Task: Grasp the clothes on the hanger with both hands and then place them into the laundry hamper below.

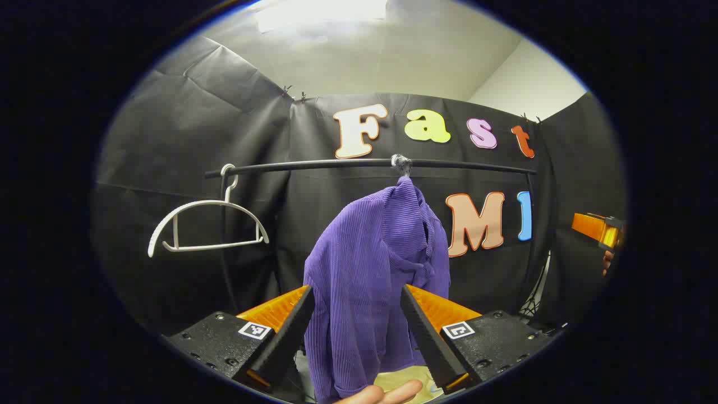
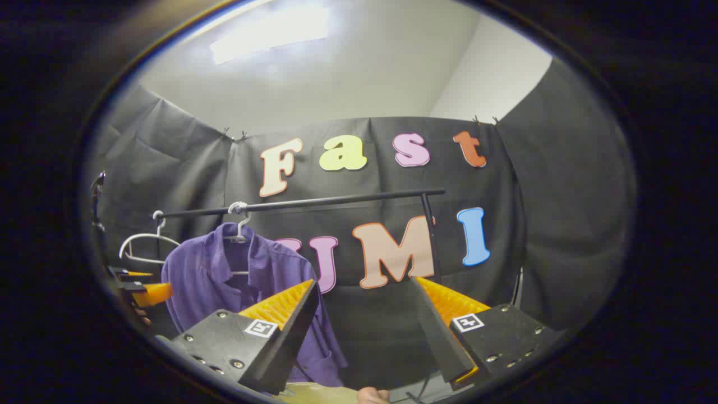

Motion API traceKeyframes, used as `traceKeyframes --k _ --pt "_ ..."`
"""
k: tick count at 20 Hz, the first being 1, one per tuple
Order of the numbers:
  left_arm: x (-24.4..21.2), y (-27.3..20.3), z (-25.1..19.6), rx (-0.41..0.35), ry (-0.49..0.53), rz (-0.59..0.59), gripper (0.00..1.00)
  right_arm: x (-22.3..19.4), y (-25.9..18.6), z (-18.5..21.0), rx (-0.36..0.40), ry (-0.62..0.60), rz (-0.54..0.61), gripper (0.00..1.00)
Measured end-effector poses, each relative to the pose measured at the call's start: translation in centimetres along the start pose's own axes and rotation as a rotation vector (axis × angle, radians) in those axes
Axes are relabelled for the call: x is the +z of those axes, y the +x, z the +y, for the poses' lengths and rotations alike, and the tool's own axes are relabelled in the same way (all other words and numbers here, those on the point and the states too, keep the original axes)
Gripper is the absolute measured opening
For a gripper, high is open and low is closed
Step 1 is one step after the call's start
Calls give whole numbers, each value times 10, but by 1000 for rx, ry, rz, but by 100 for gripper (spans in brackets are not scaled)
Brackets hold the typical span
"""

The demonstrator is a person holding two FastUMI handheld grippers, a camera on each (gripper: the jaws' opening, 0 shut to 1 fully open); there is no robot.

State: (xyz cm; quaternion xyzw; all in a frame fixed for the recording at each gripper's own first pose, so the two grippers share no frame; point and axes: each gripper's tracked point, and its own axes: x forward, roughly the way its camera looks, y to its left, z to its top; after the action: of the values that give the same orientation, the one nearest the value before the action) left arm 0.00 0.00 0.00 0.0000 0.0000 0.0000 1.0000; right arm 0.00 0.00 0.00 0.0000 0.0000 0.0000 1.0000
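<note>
A purple ribbed shirt [image 1: 376, 264] hangs on a hanger from the black rail [image 1: 314, 165], seen almost edge-on in the left gripper view. My left gripper [image 1: 357, 288] is open, and the shirt hangs straight ahead in line with its gap, with neither finger pressing on it. In the right gripper view the shirt [image 2: 213, 275] hangs on a white hanger [image 2: 241, 216] at the left, its collar open. My right gripper [image 2: 364, 280] is open with nothing in it, pointed at the wall right of the shirt. A pale rim low down [image 1: 406, 379] may be the hamper.
An empty white hanger [image 1: 207, 224] hangs at the rail's left end, also the empty hanger [image 2: 143, 241] in the right gripper view. The rail's upright post [image 2: 431, 235] stands at the right. The other gripper [image 1: 597, 229] shows far right; the left gripper [image 2: 140, 292] beside the shirt. A fingertip [image 1: 387, 393] shows below.
</note>
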Motion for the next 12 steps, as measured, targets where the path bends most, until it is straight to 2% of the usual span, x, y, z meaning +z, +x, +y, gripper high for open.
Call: traceKeyframes --k 4,5,6,11,12 --pt "10 -5 -1 0 -8 -18 92 0 -8 9 3 -91 7 97" --pt "13 -6 -2 -3 -10 -23 92 -1 -9 12 12 -96 20 100" --pt "13 -7 -2 -6 -10 -26 92 -3 -9 16 20 -94 37 97" --pt "10 -6 -3 -11 -3 -19 92 -8 -6 16 45 -50 100 100" --pt "10 -5 -4 -15 -4 -17 92 -11 -6 15 45 -38 116 98"
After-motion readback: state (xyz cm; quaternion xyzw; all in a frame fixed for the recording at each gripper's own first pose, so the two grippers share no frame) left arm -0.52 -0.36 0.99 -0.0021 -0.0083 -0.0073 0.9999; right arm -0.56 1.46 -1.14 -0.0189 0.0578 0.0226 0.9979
